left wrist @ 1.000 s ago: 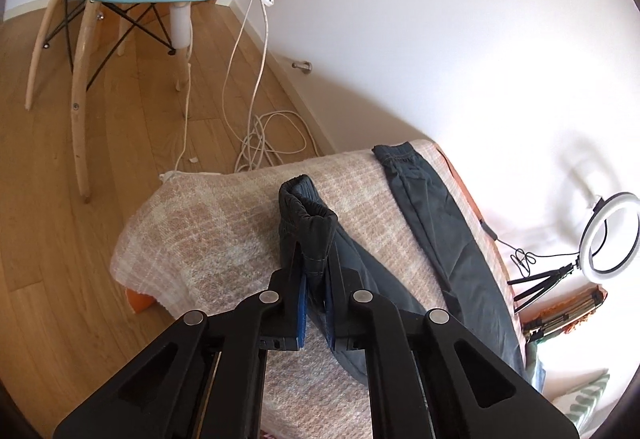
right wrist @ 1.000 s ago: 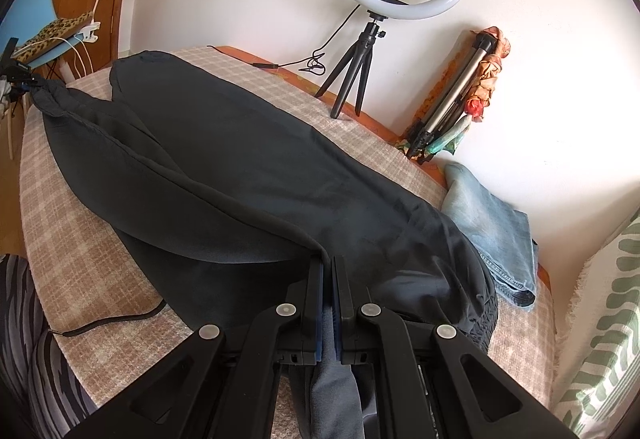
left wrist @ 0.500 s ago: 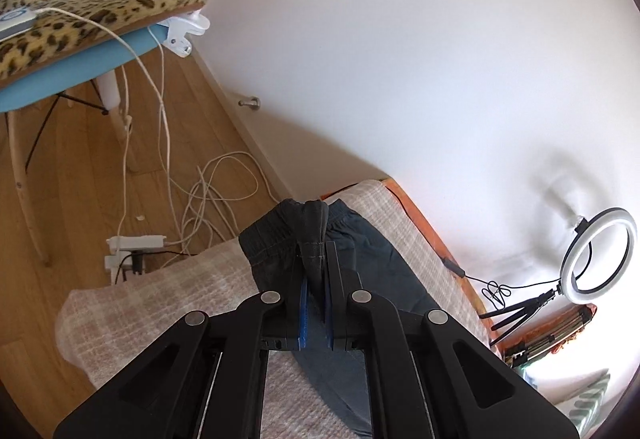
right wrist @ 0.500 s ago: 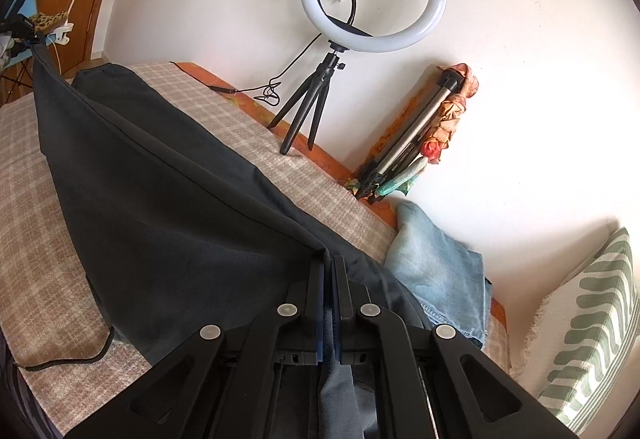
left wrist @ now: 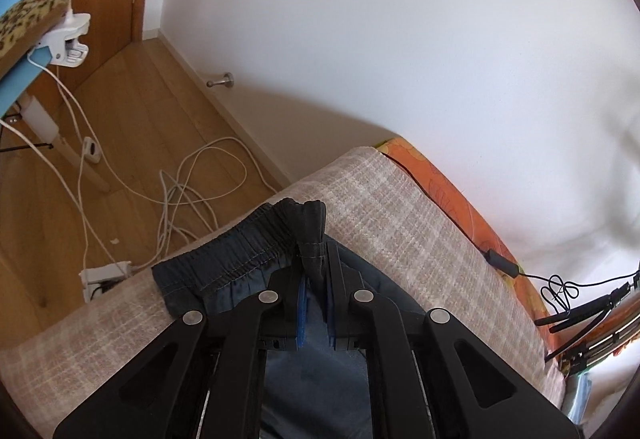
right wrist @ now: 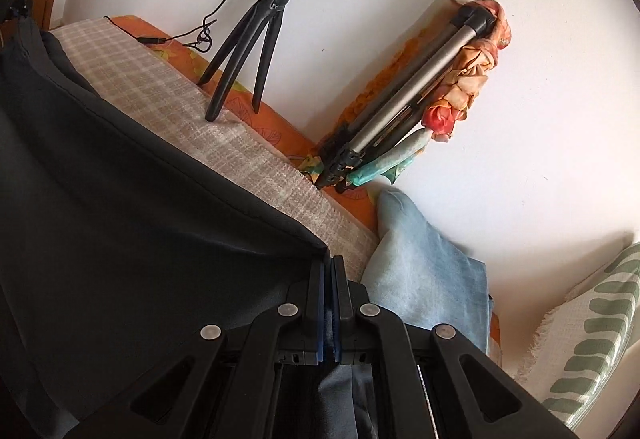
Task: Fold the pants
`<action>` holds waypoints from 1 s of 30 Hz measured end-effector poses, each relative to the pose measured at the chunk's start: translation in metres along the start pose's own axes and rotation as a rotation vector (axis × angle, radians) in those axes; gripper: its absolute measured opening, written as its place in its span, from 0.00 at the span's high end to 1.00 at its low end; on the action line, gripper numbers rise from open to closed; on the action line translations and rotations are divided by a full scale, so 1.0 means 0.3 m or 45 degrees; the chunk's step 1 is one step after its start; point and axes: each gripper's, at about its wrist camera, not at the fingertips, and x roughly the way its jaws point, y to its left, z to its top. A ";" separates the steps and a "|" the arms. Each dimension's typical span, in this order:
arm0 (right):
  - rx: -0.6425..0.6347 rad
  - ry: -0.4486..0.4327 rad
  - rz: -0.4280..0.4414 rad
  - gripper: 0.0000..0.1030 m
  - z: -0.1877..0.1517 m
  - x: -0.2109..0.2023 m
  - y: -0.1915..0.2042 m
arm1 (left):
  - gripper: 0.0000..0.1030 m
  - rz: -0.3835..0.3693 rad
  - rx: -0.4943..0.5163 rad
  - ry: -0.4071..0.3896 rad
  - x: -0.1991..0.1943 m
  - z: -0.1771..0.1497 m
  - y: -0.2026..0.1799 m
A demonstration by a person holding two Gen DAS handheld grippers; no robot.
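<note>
The dark grey pants are held stretched between my two grippers above the checked beige bed cover. My left gripper is shut on a bunched cuff of the pants, with an elastic cuff lying just beneath it near the bed's end. My right gripper is shut on the pants' other end, the fabric edge running taut from it to the upper left. Cloth hangs down between the right fingers.
A ring light on a black tripod and a folded silver tripod stand along the wall. Folded light-blue jeans and a green-patterned pillow lie right. White cables and a chair with a clip lamp are on the floor left.
Both grippers moved toward the wall with the pants, which now hang taut and lifted. The left gripper carried its cuff over onto the other cuff at the bed's end.
</note>
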 end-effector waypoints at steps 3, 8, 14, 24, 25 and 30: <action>-0.005 0.118 0.027 1.00 -0.013 0.102 0.001 | 0.67 0.024 0.051 0.042 0.035 0.026 -0.032; -0.021 0.196 0.039 0.64 -0.025 0.161 0.006 | 0.52 0.008 0.136 -0.015 -0.037 0.064 -0.025; 0.002 0.091 0.049 0.50 -0.008 0.032 0.011 | 0.52 -0.015 0.179 0.011 -0.071 0.047 0.088; 0.025 -0.085 0.366 0.43 0.012 -0.316 0.165 | 0.52 -0.034 0.135 0.148 0.006 -0.064 0.152; 0.025 -0.080 0.425 0.42 0.006 -0.343 0.189 | 0.52 -0.027 0.125 0.154 0.017 -0.068 0.149; -0.037 -0.024 0.633 0.42 -0.044 -0.405 0.347 | 0.65 -0.024 0.105 0.128 0.044 -0.095 0.138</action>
